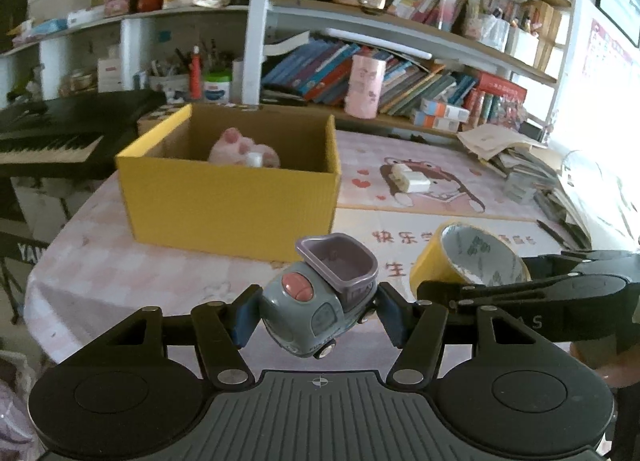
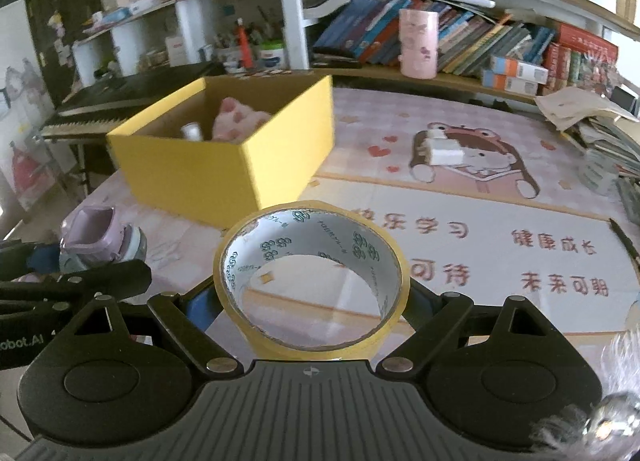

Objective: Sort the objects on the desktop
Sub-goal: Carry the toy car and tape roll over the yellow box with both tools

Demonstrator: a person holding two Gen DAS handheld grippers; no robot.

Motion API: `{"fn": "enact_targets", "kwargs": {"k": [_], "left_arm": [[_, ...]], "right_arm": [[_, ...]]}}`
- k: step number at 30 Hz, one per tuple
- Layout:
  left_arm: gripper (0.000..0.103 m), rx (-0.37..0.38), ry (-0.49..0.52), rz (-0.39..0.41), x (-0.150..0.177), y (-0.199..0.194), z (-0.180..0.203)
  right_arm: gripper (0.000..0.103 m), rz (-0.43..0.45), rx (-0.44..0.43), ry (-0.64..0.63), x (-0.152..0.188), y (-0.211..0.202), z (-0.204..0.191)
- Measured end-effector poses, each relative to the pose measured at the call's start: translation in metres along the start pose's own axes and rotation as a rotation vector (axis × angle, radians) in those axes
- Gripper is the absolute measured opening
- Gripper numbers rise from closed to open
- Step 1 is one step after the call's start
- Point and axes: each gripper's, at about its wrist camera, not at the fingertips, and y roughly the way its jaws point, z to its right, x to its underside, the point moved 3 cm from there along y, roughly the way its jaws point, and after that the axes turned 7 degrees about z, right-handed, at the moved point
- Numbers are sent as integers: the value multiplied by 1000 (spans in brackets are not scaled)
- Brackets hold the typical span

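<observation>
The left gripper [image 1: 318, 311] is clenched on a toy truck [image 1: 320, 297], lifted above the desk [image 1: 120, 273]. The right gripper [image 2: 312, 301] grips a tape roll [image 2: 312, 277]. The yellow box [image 1: 232, 197] behind them holds a pink plush [image 1: 244, 149].

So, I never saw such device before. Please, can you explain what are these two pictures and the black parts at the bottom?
No robot here: a person holds one hand-held gripper in each hand, and each carries a camera looking forward between its jaws. The black parts are those grippers. The left gripper is closed on a small grey-blue plastic toy truck with a purple bucket. The right gripper is closed on a yellow roll of adhesive tape. Both hover over a pink cartoon-printed table mat. On it stands an open yellow cardboard box with a pink plush toy inside, and a small white block lies farther back.
</observation>
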Motion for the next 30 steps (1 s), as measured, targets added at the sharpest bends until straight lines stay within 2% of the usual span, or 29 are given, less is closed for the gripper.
{"fn": "enact_targets", "kwargs": {"k": [12,22,30], "left_arm": [[61,-59,-50,20,10,-30,-35],[61,-78,-61,16,8,-32,-49],[61,-84,-57,37,-8,-22,-55]], "right_arm": [[88,-6,-60,-51,5,-3,-43],[88,-10,-81,-47,-1,1,-52],[88,-2,-91,-43,-13,13,-52]]}}
